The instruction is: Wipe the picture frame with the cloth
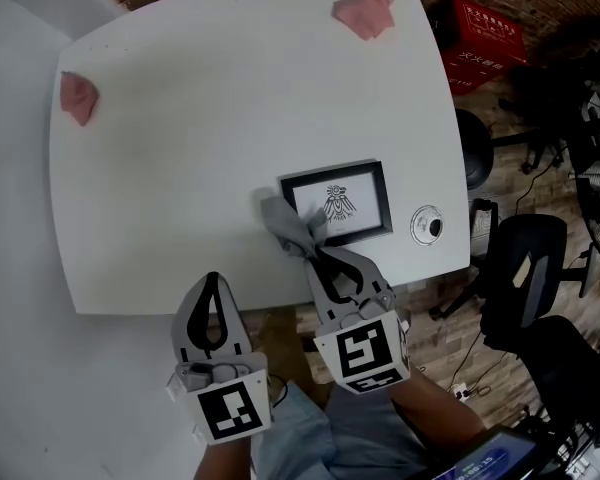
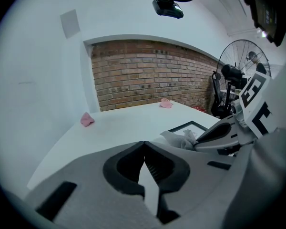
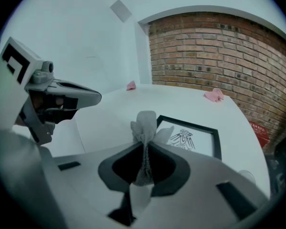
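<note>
The black rectangular picture frame (image 1: pixel 337 204), holding a white sheet with a dark winged figure, lies flat on the white rounded table (image 1: pixel 230 118). It sits close to the near edge, within reach of the right side.

The right gripper (image 1: pixel 317 253) has its jaws closed on the grey woven cloth (image 1: pixel 292 226). The right gripper view shows the fabric pinched in a vertical fold between the jaws, with a bunched end protruding beyond the tips. This leaves a soft wad ahead of the hard jaws, so that fabric rather than plastic meets the frame. In the head view the free end rests at the frame's near-left corner, touching its left rail. Judged from this, wiping is at an early point, with most of the glass and rails still to be covered.

The left gripper (image 1: pixel 213 280) has its jaws closed together with nothing between them. It hovers off the near table edge, beside the right gripper and apart from the frame. It is not bracing the frame, so a firm stroke may slide the frame across the smooth tabletop.

Two crumpled pink cloths (image 1: pixel 363 6) (image 1: pixel 78 96) lie at the far corners, well apart from the frame. A small round white object (image 1: pixel 427 225) sits just beside the frame's right rail.
</note>
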Available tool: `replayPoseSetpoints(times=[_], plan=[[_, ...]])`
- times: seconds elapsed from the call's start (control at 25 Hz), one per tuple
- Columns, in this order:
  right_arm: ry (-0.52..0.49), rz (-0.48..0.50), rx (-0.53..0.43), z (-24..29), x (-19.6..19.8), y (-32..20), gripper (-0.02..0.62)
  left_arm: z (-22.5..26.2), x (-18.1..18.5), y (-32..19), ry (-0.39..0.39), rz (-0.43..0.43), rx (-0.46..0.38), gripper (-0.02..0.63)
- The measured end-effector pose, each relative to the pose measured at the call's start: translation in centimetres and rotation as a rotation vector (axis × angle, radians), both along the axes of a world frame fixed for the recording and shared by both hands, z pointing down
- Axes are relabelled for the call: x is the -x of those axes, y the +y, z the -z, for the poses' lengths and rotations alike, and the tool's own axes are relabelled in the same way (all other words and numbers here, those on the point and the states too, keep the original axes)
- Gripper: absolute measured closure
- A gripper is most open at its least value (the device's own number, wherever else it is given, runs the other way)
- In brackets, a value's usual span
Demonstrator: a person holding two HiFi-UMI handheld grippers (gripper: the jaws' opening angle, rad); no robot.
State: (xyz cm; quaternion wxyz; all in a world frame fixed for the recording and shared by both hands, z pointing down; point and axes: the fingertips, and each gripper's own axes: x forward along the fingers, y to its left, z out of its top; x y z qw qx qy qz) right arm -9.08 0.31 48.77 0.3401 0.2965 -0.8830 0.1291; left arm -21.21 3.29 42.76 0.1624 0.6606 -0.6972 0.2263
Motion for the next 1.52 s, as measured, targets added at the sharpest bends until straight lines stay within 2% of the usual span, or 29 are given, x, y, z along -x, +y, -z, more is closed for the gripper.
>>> replayPoseSetpoints(times=[1.52], plan=[[-0.044,-0.180,0.000,-0.1,-11.2,-3.7,0.555,0.4,-9.9,-5.0,-0.025,-0.169,-0.001,0.597]])
